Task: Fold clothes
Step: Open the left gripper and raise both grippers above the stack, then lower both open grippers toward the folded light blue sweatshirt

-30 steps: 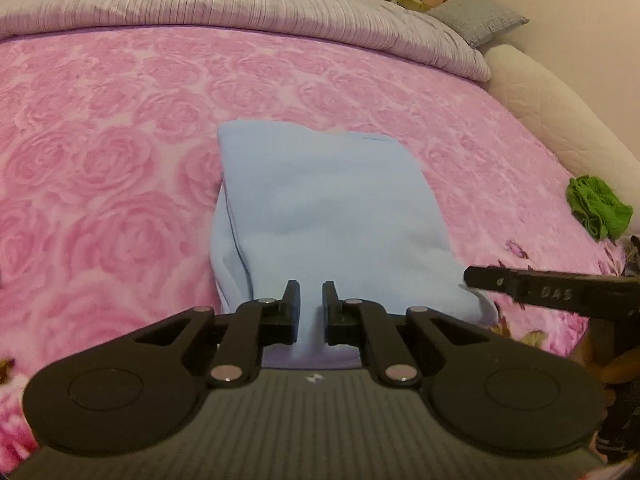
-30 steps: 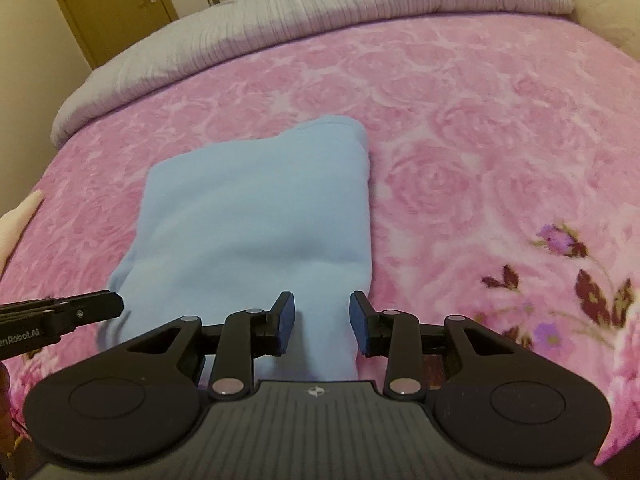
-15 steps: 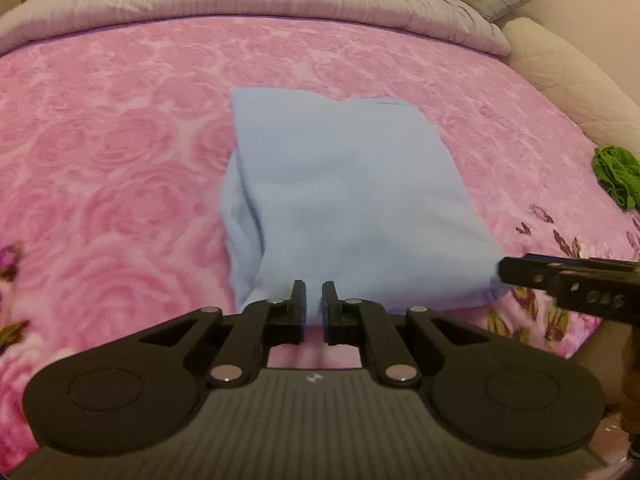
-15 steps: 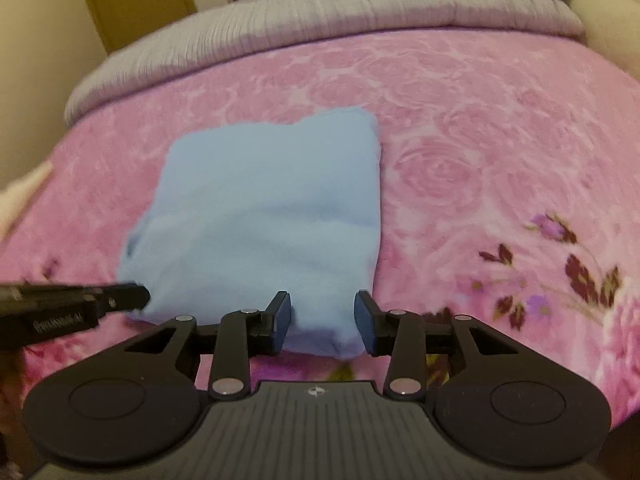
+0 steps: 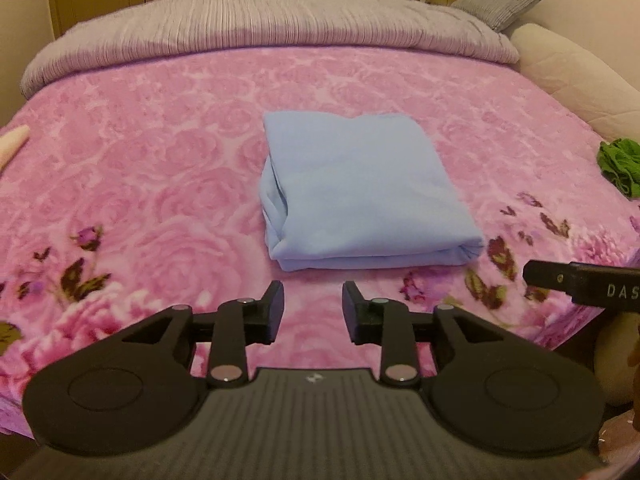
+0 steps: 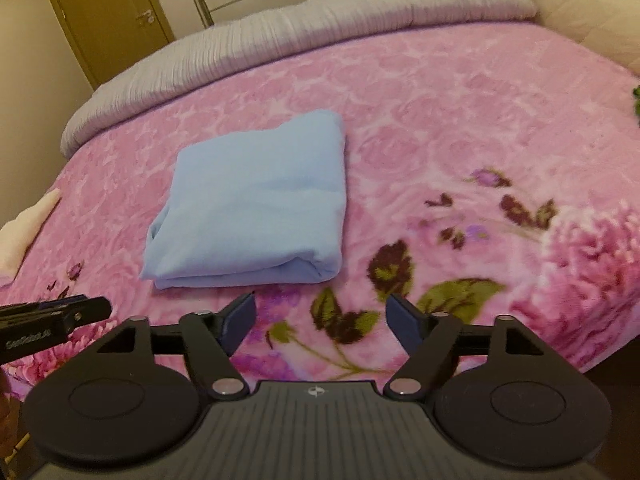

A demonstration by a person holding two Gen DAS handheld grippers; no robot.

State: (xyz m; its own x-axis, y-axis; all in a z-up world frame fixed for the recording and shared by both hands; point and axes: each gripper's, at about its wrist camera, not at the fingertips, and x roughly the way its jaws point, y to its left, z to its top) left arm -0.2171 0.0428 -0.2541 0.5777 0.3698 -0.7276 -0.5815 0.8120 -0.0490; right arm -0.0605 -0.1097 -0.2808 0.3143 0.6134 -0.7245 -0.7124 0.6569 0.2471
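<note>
I see the folded light-blue garment (image 5: 360, 196) lying flat on the pink rose-patterned blanket (image 5: 152, 168), near the bed's near edge and roughly midway along it. My left gripper (image 5: 313, 312) sits just short of the garment, jaws opening, nothing between them. My right gripper (image 6: 320, 320) likewise holds nothing, jaws opening wide. A green cloth (image 5: 620, 164) lies at the blanket's right edge.

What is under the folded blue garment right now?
The folded blue garment lies directly on the pink rose-patterned blanket, which shows all around it. Whether anything sits beneath it, or what is tucked between its layers, cannot be seen; the cloth covers that.
</note>
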